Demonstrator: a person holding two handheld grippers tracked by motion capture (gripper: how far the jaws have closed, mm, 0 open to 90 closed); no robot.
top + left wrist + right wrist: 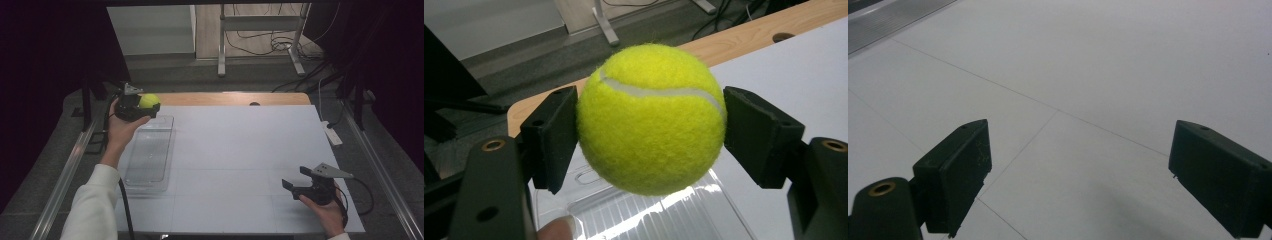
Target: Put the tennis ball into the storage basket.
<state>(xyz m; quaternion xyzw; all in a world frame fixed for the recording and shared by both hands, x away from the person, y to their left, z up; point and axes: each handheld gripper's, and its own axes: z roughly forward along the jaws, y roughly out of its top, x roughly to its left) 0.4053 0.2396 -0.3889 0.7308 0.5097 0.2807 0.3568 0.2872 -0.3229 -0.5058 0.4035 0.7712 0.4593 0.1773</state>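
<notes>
While the left tongs [651, 125] clench a yellow ball [148, 101] above the far end of a clear tray [150, 165], the right tongs [1078, 180] hover released, jaws apart, over the bare white bench [240, 165].

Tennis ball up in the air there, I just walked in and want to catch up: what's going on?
A person is working at a white table with a gripper in each hand. The left gripper is clamped on a yellow tennis ball, held above the far end of a clear plastic tray. The right gripper sits open and empty near the table's front right corner.
</notes>
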